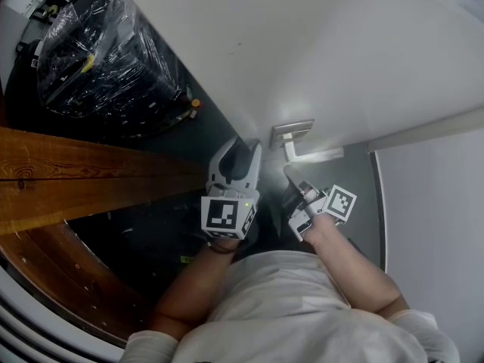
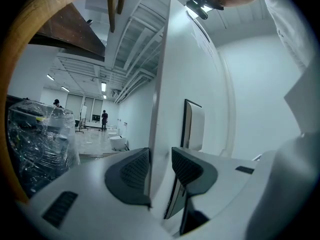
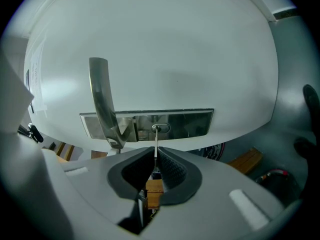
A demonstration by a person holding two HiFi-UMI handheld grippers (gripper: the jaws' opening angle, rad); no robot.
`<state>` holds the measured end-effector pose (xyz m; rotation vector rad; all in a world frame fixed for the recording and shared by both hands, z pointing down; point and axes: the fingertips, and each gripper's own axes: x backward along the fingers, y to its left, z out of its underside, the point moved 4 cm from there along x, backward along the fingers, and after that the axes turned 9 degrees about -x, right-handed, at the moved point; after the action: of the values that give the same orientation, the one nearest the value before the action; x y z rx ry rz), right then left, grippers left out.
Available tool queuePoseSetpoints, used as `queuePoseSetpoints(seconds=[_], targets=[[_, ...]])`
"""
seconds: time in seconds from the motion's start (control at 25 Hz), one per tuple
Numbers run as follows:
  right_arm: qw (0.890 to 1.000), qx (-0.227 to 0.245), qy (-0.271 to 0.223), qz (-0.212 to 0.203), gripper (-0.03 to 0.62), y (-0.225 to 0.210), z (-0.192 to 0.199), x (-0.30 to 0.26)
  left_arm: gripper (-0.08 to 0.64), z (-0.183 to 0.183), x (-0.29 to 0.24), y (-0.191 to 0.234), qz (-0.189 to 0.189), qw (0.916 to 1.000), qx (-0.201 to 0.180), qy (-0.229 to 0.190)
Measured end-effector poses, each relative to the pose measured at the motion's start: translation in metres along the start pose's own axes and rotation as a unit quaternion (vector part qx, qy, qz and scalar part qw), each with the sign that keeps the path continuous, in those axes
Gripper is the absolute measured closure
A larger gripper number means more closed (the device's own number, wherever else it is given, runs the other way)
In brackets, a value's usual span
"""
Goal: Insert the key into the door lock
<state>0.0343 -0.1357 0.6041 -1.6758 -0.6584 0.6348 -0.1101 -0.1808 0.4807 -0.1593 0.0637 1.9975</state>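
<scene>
One slim, flat metal key (image 3: 156, 141) – light, rigid, slick along the blade, liable to bend or twist if levered sideways. Best held at the bow, blade left free; so it sits now, pinched between the fingers (image 3: 170, 166) of the right gripper (image 3: 156, 156). The tip reaches the oval keyhole (image 3: 160, 129); depth of entry cannot be told.

Keyhole sits in a brushed-steel lock plate (image 3: 192, 123), beside a curved steel lever handle (image 3: 101, 99).

Left gripper (image 2: 160, 171): clamped across the free edge of the white door (image 2: 180, 74), steadying it.

Surface: smooth, upright door face – nothing to rest on.

Room: open hall, dark grey floor (image 1: 215, 119), a film-wrapped black load (image 1: 106, 48), a varnished wooden beam (image 1: 76, 172) well apart.
</scene>
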Motion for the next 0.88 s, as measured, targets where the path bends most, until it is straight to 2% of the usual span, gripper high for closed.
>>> queuePoseSetpoints(seconds=[0.6,0.88], targets=[[1.000,0.002,0.013,-0.008,0.569,-0.002,-0.003,-0.009,0.428,0.002,-0.005,0.004,0.003,1.0000,-0.005,-0.003],[1.000,0.007,0.003,-0.001,0.571,-0.001,-0.012,-0.012,0.434,0.002,-0.008,0.007,-0.001,1.0000,-0.004,-0.004]])
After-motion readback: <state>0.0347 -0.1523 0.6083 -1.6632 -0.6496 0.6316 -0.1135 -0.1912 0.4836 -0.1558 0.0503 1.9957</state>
